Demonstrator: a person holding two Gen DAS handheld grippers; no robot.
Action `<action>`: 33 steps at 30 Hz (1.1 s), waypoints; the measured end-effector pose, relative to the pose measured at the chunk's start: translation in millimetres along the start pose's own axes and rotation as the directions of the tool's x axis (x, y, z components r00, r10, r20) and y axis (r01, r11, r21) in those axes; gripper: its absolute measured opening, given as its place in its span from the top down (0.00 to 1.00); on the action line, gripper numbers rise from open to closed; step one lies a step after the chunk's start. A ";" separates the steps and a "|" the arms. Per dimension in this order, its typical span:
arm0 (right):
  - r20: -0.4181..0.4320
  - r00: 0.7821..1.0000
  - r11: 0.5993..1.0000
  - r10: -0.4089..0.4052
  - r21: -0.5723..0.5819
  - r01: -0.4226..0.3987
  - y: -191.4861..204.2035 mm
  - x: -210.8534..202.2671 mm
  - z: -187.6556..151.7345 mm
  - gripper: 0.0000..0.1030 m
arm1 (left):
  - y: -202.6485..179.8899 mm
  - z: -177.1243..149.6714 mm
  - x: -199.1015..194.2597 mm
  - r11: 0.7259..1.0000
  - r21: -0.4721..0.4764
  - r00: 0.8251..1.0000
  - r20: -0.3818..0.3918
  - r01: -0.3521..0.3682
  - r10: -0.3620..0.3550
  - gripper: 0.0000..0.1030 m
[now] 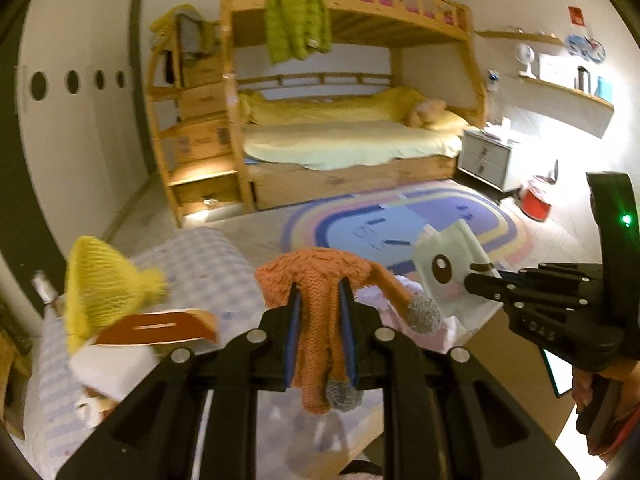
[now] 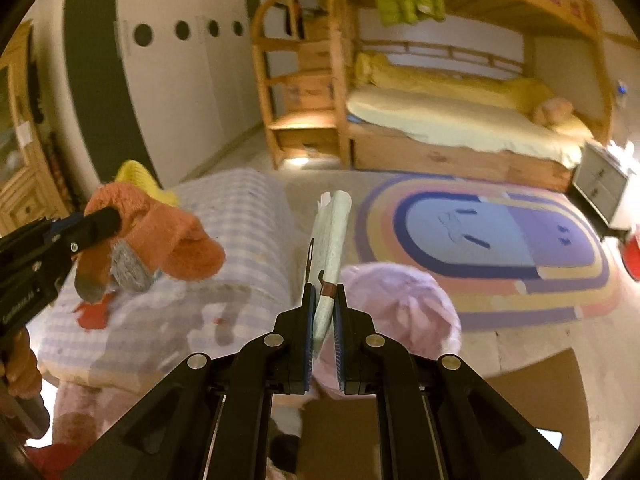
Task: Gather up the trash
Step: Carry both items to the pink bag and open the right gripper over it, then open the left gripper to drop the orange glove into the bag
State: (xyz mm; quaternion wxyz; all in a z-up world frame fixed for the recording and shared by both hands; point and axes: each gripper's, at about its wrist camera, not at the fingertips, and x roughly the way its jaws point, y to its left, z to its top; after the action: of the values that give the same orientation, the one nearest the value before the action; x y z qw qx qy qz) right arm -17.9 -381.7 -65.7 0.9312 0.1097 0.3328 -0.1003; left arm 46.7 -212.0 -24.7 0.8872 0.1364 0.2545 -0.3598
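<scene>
My left gripper [image 1: 320, 292] is shut on a pair of orange knitted socks [image 1: 320, 320] with grey toes, held in the air; it also shows at the left of the right wrist view [image 2: 108, 220] with the socks [image 2: 160, 240]. My right gripper [image 2: 323, 292] is shut on a flat white paper packet [image 2: 330, 240] printed with a cartoon face, held edge-on. In the left wrist view the right gripper [image 1: 474, 282] holds the packet [image 1: 448, 268] at the right, level with the socks.
A checked cushion [image 2: 240, 232] lies below left, a yellow knitted hat [image 1: 104, 284] and an orange item [image 1: 160, 328] on it. A pink bundle [image 2: 400, 304] lies below. Beyond are a rainbow rug [image 2: 500, 240], bunk bed [image 1: 352, 140], nightstand [image 1: 488, 156] and red bin [image 1: 536, 202].
</scene>
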 end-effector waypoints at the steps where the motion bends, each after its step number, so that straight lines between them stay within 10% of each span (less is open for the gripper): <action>1: -0.015 1.000 1.000 -0.010 0.010 0.011 -6.2 6.4 -1.6 0.91 | -6.3 -0.3 10.7 1.000 0.009 1.000 -0.013 0.012 -0.012 0.84; 14: -0.110 0.993 0.995 -0.047 0.080 0.056 -56.6 78.3 -2.8 0.81 | -23.4 0.6 71.8 0.998 0.024 0.995 -0.082 0.052 -0.050 0.84; 27: -0.034 0.998 0.987 -0.051 0.152 0.055 -81.0 49.3 5.3 0.70 | -43.1 3.7 106.7 0.994 0.055 0.987 -0.142 0.089 -0.081 0.83; 33: 0.019 0.998 0.984 -0.057 0.168 0.053 -87.4 28.6 12.8 0.68 | -50.3 13.4 119.5 0.995 0.057 0.986 -0.148 0.080 -0.071 0.50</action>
State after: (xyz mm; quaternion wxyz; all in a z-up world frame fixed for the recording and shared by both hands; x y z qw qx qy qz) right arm -11.3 -472.0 -86.4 0.9195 0.1770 0.3148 -0.1552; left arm 88.9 -321.1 -82.2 0.8473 0.1806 0.3121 -0.3901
